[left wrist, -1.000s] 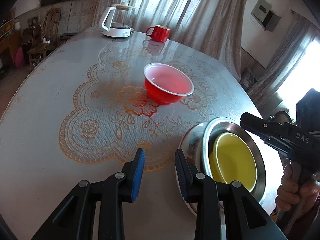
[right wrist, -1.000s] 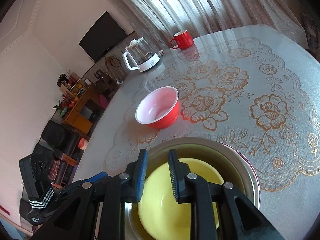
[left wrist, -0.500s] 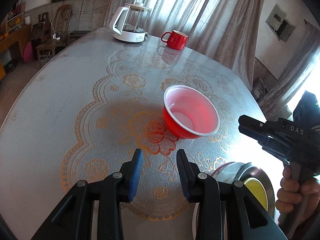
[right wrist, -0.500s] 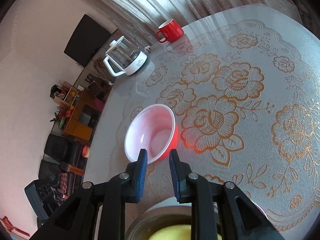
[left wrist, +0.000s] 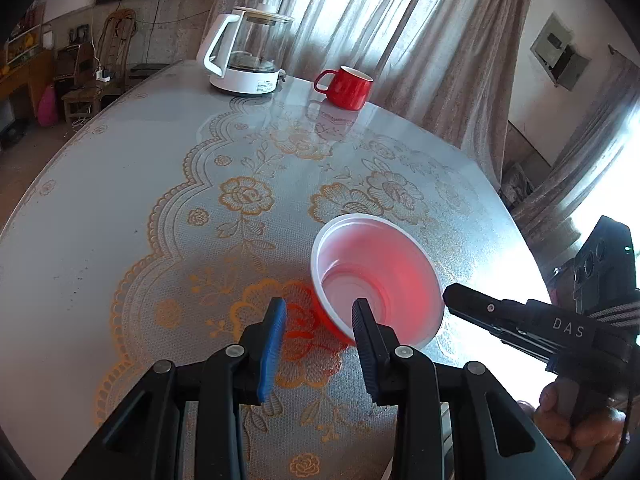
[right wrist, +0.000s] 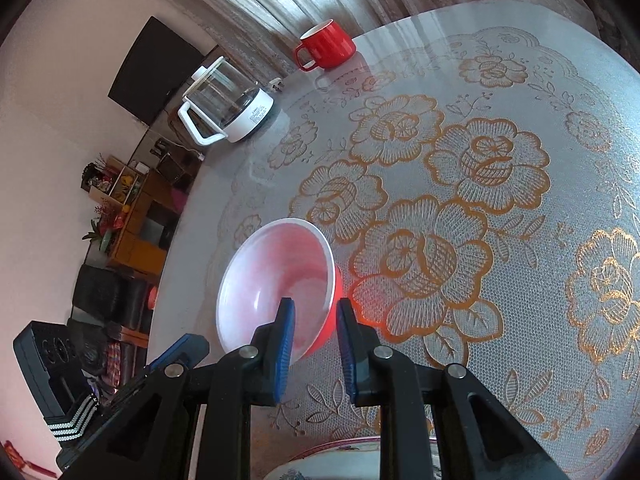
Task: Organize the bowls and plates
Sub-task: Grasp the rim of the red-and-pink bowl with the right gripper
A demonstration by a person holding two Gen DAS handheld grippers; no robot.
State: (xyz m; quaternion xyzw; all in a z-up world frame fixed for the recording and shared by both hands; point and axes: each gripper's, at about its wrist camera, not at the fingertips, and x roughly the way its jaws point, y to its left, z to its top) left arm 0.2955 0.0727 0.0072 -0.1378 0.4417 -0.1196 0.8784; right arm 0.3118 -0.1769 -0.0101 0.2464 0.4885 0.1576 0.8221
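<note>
At seven o'clock of the red bowl (left wrist: pixel 376 280), the left gripper (left wrist: pixel 318 320) hangs narrow and empty. Right gripper (right wrist: pixel 314 322), narrowly parted and just closing, straddles the bowl's near rim, unpinched. Bowl unstacked; a plate rim (right wrist: pixel 340 460) waits at six o'clock.

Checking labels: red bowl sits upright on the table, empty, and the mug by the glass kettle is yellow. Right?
One slip: the mug is red, not yellow, as the left wrist view shows. The rest stands: the red bowl sits upright and empty on the table, and the mug stands beside the glass kettle.
</note>
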